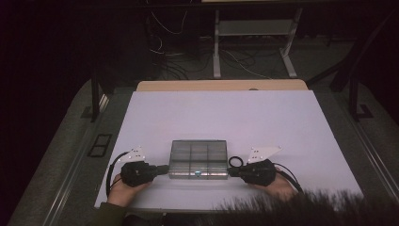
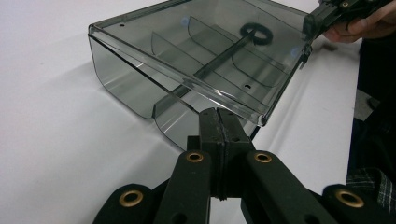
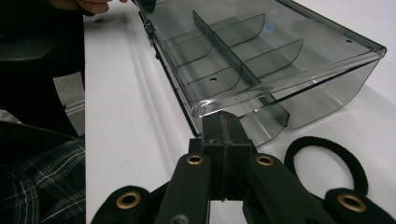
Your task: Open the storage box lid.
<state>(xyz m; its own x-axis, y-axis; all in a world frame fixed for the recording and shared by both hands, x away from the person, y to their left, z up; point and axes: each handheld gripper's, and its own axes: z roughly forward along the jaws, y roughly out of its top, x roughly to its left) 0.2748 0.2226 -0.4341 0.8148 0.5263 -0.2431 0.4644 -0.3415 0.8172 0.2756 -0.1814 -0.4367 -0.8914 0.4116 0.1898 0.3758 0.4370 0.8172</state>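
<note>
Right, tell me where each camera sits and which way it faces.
High view: above the person's side, facing forward and down on the white table; hands with the left gripper and right gripper flank the clear divided box.
Left gripper view: rides that gripper, looking along shut jaws at the box's end.
Right gripper view: the same from the opposite end, beside a black hair tie.
Shared: both gripper views show the box.

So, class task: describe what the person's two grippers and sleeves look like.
Both the left gripper and right gripper are matt black, with brass-ringed pivots on the linkage arms. Each carries a pale three-cornered plate on top and trails a looping black cable. A plaid sleeve shows in the right gripper view.
</note>
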